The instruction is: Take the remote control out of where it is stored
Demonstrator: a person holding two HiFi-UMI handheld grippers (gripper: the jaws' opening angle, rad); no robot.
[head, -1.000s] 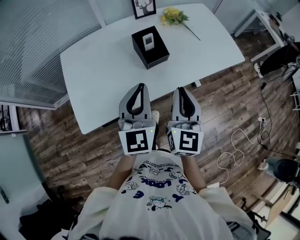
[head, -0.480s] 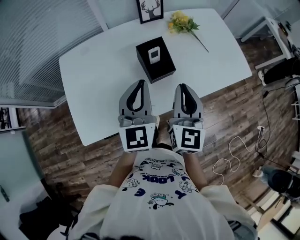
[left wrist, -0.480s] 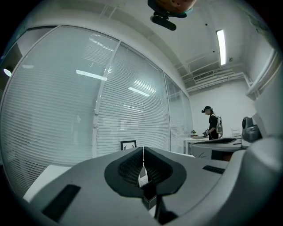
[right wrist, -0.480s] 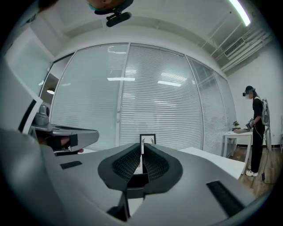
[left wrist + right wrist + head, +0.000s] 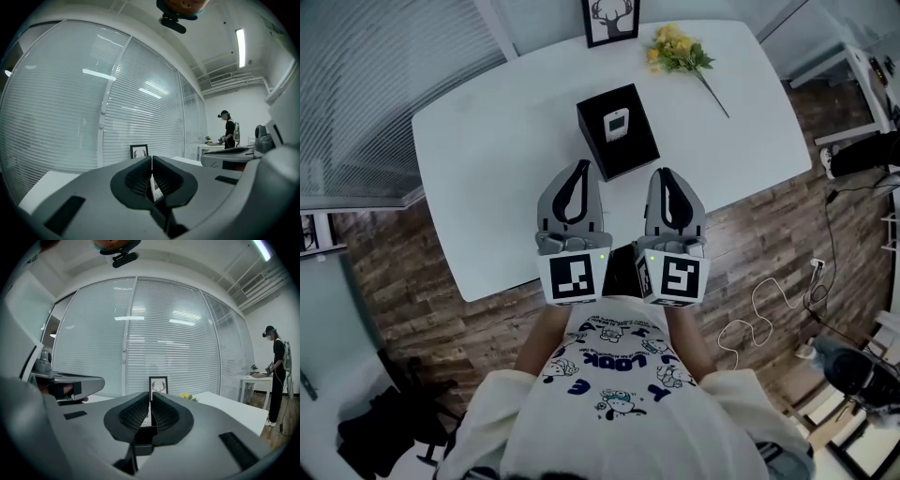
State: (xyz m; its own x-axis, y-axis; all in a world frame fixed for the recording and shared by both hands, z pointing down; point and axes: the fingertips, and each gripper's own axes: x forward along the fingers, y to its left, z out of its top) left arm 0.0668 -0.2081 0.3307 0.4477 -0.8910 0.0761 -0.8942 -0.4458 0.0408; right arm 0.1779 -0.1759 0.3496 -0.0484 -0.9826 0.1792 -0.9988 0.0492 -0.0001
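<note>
The person has stepped closer. The left gripper (image 5: pixel 577 169) and right gripper (image 5: pixel 665 174), over the plank floor (image 5: pixel 769 216) a second ago, now reach over the near edge of the smooth, rounded white table (image 5: pixel 487 159), just short of the black box (image 5: pixel 630 148). The white remote control (image 5: pixel 618 123) lies in its open top. Only the gripper views show another person (image 5: pixel 277 376) at a far desk. Both grippers are clenched, ribbed pads (image 5: pixel 132 413) together, holding nothing.
</note>
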